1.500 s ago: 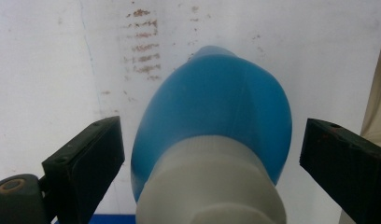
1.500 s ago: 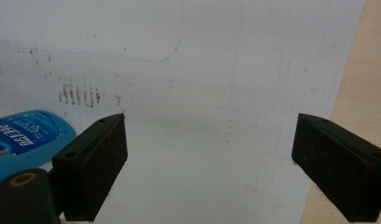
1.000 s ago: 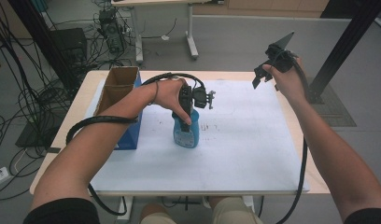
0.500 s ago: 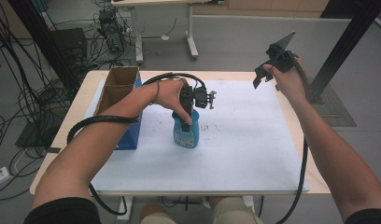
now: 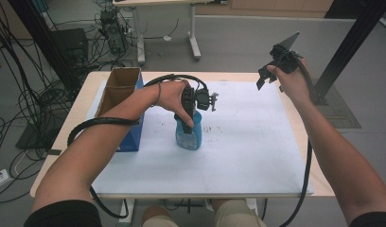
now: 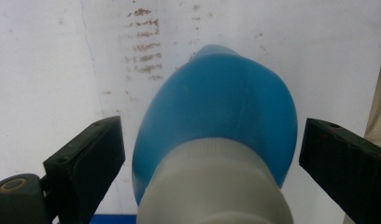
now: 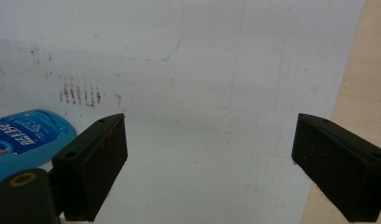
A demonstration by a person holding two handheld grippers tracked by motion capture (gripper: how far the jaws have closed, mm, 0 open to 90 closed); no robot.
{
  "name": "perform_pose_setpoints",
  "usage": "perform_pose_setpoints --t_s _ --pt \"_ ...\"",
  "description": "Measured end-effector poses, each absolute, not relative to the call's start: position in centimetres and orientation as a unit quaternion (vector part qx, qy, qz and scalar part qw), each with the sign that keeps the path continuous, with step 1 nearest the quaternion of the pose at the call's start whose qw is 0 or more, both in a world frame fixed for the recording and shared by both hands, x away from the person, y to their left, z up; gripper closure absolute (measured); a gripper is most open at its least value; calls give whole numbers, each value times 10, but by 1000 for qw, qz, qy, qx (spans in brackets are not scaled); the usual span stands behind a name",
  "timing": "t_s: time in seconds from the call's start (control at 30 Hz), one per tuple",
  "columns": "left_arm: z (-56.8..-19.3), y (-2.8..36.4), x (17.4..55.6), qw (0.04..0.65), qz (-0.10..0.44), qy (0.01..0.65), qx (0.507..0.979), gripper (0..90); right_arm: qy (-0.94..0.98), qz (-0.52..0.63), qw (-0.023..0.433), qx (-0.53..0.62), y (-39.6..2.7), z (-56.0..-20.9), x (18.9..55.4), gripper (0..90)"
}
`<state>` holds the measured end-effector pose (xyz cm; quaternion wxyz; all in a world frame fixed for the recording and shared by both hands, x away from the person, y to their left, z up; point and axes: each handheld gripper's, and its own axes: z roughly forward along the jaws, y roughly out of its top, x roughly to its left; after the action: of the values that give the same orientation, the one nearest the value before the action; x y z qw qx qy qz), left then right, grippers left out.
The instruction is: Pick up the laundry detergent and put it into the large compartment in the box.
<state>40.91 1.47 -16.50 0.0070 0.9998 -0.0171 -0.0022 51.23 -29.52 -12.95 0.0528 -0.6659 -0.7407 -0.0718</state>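
A blue bottle (image 5: 188,135) with a white neck (image 6: 212,186) stands upright on the white sheet near the table's middle. My left gripper (image 5: 190,113) points down over its top. In the left gripper view the bottle (image 6: 216,102) sits between the two black jaws of that gripper (image 6: 209,158), with a gap on each side, so it is open. My right gripper (image 5: 269,75) is held up in the air over the table's far right corner. Its jaws (image 7: 209,163) stand wide apart with nothing between them, and the bottle (image 7: 25,135) shows at lower left.
An open cardboard box (image 5: 118,90) with a blue side stands at the table's left, close to the left forearm. A white sheet (image 5: 248,151) covers most of the wooden table (image 5: 319,184). A black post (image 5: 342,52) rises beyond the right edge.
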Motion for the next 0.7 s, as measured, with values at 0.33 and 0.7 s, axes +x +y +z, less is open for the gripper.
perform_pose_setpoints --t_s 0.33,0.7 --pt "-167 18 404 11 10 -28 1000 131 -741 -72 53 -666 -294 -130 513 106" --pt "-168 17 400 10 21 -39 999 228 -741 -71 54 -666 -293 -131 514 107"
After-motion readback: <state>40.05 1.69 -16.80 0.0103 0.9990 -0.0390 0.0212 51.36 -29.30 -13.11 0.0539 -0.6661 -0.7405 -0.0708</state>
